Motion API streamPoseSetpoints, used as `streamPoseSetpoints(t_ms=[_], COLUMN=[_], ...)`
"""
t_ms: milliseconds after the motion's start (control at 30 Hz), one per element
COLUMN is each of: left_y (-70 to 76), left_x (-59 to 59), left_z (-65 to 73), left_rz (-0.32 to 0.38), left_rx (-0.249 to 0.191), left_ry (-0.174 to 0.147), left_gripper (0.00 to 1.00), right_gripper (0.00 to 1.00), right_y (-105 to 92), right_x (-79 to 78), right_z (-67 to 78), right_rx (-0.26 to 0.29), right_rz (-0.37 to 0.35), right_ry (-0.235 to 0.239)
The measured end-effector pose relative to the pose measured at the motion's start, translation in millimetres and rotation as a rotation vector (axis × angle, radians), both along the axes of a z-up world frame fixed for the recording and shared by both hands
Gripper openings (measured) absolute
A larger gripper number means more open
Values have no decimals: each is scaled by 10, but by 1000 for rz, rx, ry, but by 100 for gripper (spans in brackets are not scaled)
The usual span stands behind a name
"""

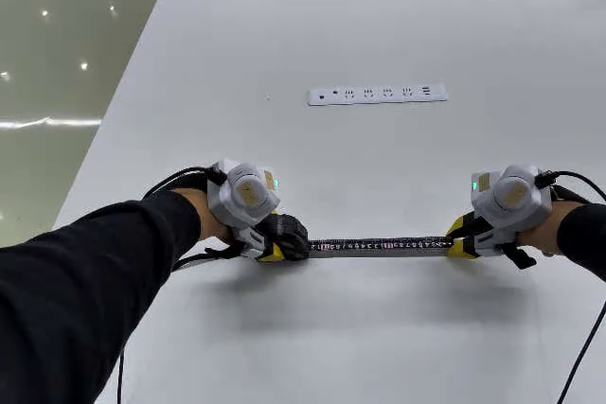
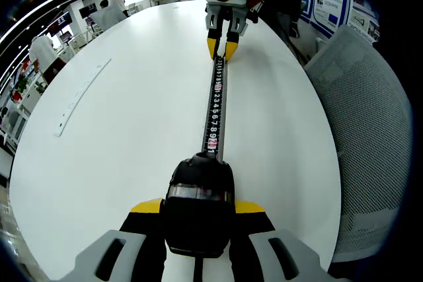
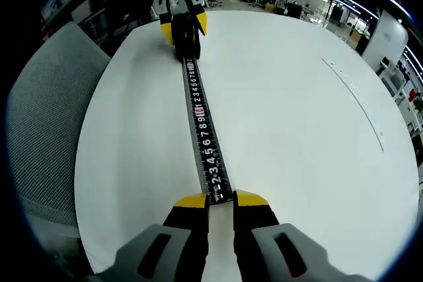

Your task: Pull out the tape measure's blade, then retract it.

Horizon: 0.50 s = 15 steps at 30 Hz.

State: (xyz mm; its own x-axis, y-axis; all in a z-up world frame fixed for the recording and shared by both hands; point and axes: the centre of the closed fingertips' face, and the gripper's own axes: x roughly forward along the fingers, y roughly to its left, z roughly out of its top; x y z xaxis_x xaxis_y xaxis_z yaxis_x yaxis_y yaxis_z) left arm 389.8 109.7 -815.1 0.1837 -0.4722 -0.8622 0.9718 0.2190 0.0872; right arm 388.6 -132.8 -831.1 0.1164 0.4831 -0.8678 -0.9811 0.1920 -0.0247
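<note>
One tape measure [image 1: 290,231], one power strip [image 1: 377,94], two grippers [image 1: 274,252] [image 1: 460,239].

Taut blade [image 1: 379,246] crosses near table [image 1: 284,328] — power strip [image 1: 377,95] well beyond, open surface between.

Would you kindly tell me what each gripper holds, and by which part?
The left gripper grips the tape measure's black case by its sides; the right gripper pinches the free end of the pulled-out blade.

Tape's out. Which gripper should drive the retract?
Right gripper, probably: it's shut on the blade tip and can feed it back toward the case, which the left gripper holds.
</note>
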Motion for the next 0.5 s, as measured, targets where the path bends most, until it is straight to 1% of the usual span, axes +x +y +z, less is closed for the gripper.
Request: streamPoseSetpoints(t_ms=[167, 500], left_y=[-3, -2], left_x=[-5, -11], left_z=[-2, -9], left_rz=[2, 4], left_rx=[-1, 0], left_ry=[1, 0], left_gripper=[33, 33], right_gripper=[8, 8], right_y=[-50, -74], right_x=[-13, -41], right_z=[14, 18], right_rx=[4, 1], right_rz=[-11, -9], right_ry=[1, -1])
